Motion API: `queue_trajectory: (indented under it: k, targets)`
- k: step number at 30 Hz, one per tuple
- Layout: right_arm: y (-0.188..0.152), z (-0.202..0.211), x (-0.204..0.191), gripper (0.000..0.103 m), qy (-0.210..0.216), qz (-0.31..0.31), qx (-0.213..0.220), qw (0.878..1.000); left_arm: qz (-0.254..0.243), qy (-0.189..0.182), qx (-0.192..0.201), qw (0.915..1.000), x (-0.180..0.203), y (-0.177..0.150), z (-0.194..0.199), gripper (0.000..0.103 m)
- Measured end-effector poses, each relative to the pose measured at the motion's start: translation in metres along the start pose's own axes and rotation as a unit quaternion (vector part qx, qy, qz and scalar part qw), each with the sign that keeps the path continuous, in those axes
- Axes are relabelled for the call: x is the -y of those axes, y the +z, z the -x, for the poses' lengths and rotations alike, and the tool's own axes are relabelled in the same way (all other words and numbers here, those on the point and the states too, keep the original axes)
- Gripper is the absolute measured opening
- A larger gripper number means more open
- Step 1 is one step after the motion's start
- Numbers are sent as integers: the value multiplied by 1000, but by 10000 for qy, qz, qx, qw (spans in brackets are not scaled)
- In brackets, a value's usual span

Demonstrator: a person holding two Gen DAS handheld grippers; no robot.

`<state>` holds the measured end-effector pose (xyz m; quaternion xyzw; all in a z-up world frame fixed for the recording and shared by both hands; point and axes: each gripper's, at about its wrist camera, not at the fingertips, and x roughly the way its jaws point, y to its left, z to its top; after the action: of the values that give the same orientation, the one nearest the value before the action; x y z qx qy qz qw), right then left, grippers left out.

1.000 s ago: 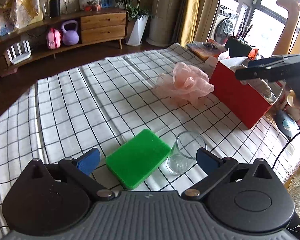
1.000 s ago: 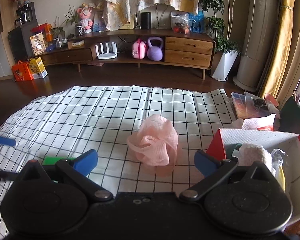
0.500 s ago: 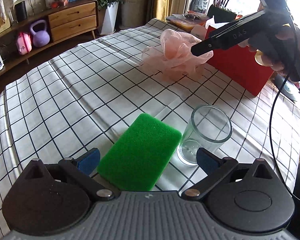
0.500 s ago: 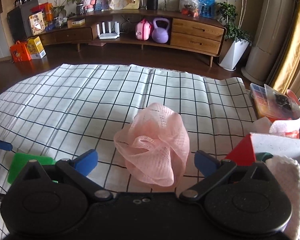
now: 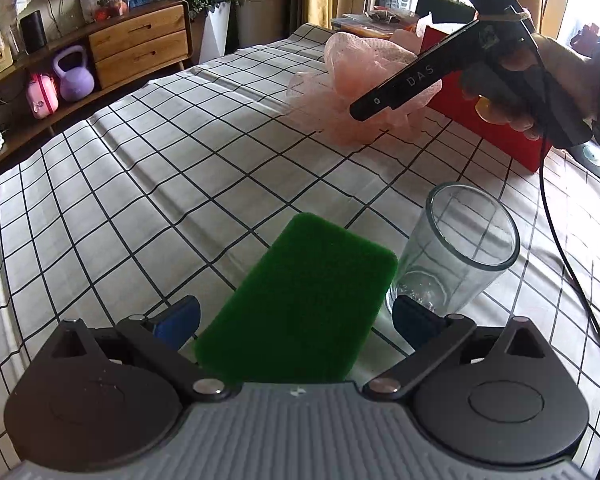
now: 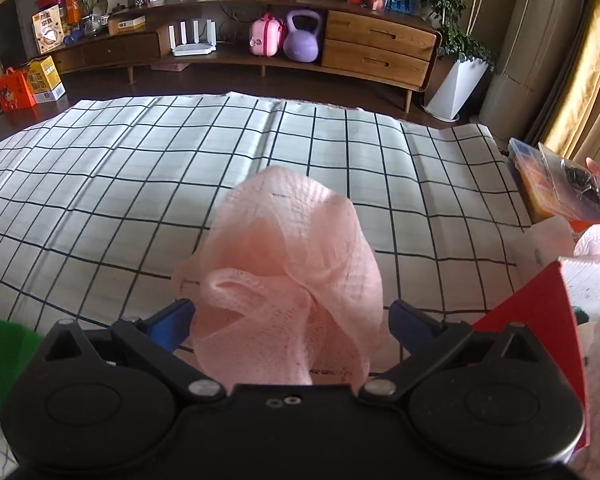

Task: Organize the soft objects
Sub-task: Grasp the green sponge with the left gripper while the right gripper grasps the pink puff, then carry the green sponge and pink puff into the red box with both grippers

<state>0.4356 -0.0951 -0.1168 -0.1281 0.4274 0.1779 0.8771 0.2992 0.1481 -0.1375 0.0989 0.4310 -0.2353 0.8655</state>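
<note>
Both hand-held grippers closer: sponge [image 5: 300, 304], loofah [image 6: 288, 276]

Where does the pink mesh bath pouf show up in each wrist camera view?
Left wrist: pink mesh pouf upper right, partly behind the right tool, beside the red box.
Right wrist: pouf centre bottom, between the open tool's fingers.
Shared landmark: purple kettlebell on the sideboard.

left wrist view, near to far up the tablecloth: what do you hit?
Left gripper, open around the near end of the green sponge → drinking glass just right of the sponge → pink mesh bath pouf → red box at the far right edge.
</note>
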Motion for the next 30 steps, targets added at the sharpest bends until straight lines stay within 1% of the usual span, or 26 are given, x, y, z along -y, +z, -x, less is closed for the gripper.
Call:
queue_trajectory:
  k: [2, 3, 5, 7, 8, 10, 11, 13, 15, 16, 19, 22, 25, 30]
  targets:
    - [-2, -2, 0, 99, -16, -62, 23, 10000, 42, -13, -8, 10000, -1, -1, -3, 102]
    - [-2, -4, 1, 96, -15, -90, 25, 10000, 42, 12, -12, 10000, -1, -2, -5, 101]
    - [-3, -4, 2, 92, 8, -150, 28, 9999, 12, 45, -14, 10000, 1, -4, -7, 97]
    - [-5, -4, 3, 83, 27, -238, 20, 9997, 2, 118, -12, 9999, 2, -4, -9, 96]
    - [-6, -4, 4, 81, 40, -287, 6, 9996, -8, 135, -31, 9999, 3, -4, -11, 96]
    - [-8, -2, 5, 70, 48, -360, 20, 9993, -22, 178, -28, 9998, 5, -4, -12, 93]
    - [-9, -1, 5, 67, 50, -383, 36, 9992, -20, 199, -24, 9998, 6, -4, -12, 93]
    - [-10, 2, 6, 52, 61, -440, 38, 9990, 10, 195, -16, 9998, 7, -4, -12, 91]
    - [-11, 5, 7, 45, 45, -522, 41, 9986, 44, 180, -22, 9998, 7, -4, -11, 90]
    - [-11, 7, 8, 39, 44, -554, 50, 9984, 79, 167, -25, 9998, 7, -4, -10, 89]
    - [-12, 14, 7, 30, -4, -576, 69, 9983, 242, 185, -43, 9995, 6, -5, -8, 87]
    - [-13, 22, 5, 24, -47, -558, 102, 9984, 377, 233, -44, 9990, 7, -7, -5, 85]
    - [-14, 33, 4, 22, 23, -642, 108, 9979, 551, 246, 29, 9982, 9, -9, 0, 84]
    - [-17, 58, -1, 19, 33, -617, 232, 9978, 858, 657, 99, 9941, 7, -9, 10, 84]
